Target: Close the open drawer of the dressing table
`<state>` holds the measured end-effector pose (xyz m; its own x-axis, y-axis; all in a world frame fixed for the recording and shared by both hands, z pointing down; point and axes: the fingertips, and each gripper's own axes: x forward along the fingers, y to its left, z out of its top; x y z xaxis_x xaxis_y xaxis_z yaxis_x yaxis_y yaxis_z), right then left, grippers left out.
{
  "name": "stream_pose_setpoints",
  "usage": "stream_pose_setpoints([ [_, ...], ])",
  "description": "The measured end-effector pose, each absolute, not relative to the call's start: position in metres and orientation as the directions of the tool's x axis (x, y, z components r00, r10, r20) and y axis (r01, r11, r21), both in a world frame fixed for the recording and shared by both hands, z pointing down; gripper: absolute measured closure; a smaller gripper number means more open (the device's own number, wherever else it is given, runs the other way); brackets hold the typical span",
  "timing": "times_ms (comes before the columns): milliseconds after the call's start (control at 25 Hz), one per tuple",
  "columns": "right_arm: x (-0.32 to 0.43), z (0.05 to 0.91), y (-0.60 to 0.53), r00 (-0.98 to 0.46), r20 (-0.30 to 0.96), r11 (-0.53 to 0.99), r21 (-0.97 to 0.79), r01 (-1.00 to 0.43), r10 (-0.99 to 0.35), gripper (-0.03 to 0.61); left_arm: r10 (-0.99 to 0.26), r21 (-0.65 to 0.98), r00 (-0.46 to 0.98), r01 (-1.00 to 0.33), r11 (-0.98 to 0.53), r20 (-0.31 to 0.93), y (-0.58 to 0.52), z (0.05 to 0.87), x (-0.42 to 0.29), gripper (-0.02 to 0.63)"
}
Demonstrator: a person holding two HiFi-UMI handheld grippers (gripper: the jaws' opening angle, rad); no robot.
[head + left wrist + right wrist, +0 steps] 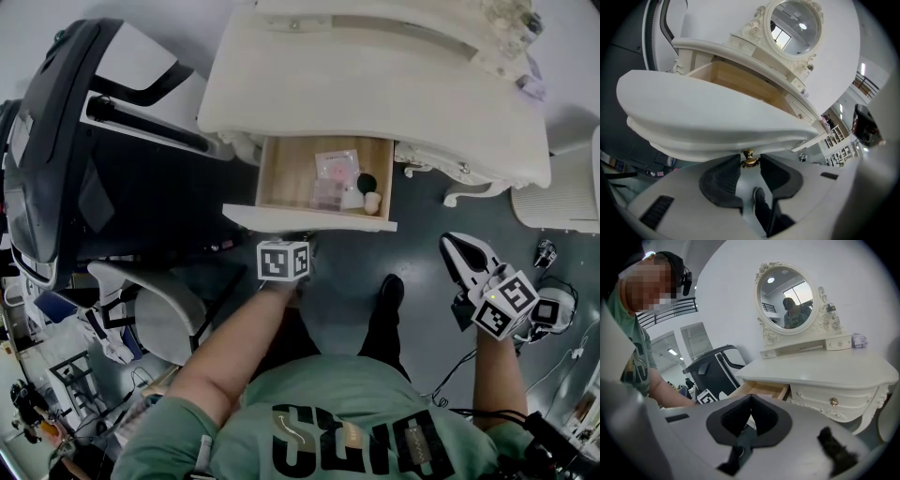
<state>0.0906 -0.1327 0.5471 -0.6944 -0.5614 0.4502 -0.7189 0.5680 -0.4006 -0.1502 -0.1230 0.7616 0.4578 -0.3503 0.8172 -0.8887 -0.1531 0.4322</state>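
Observation:
The white dressing table point(375, 84) has its left drawer point(281, 178) pulled out, wooden inside, holding a pink packet point(336, 166) and a small white bottle point(372, 202). My left gripper point(295, 246) sits right against the white drawer front point(309, 221). In the left gripper view the drawer front point(717, 122) fills the frame and its small brass knob point(749, 159) sits between the two dark pads point(725, 176), which close against its sides. My right gripper point(452, 246) hangs apart to the right over the floor, and in the right gripper view it point(749, 401) is shut on nothing.
A black treadmill point(56, 141) stands to the left of the table and a white chair point(169, 319) is near my left arm. The person's dark shoe point(389, 291) is on the grey floor below the drawer. Cables lie at the right point(562, 361). The right drawer knob point(833, 402) shows below the oval mirror point(787, 298).

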Motion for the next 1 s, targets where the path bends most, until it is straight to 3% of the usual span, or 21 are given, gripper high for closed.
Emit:
stream_pose_setpoints([
  [1000, 0.098, 0.552, -0.136, -0.691, 0.447, 0.556, -0.411, -0.722, -0.568, 0.568, -0.359, 0.428, 0.456, -0.89, -0.158, 0.815, -0.153, 0.762, -0.147, 0.476],
])
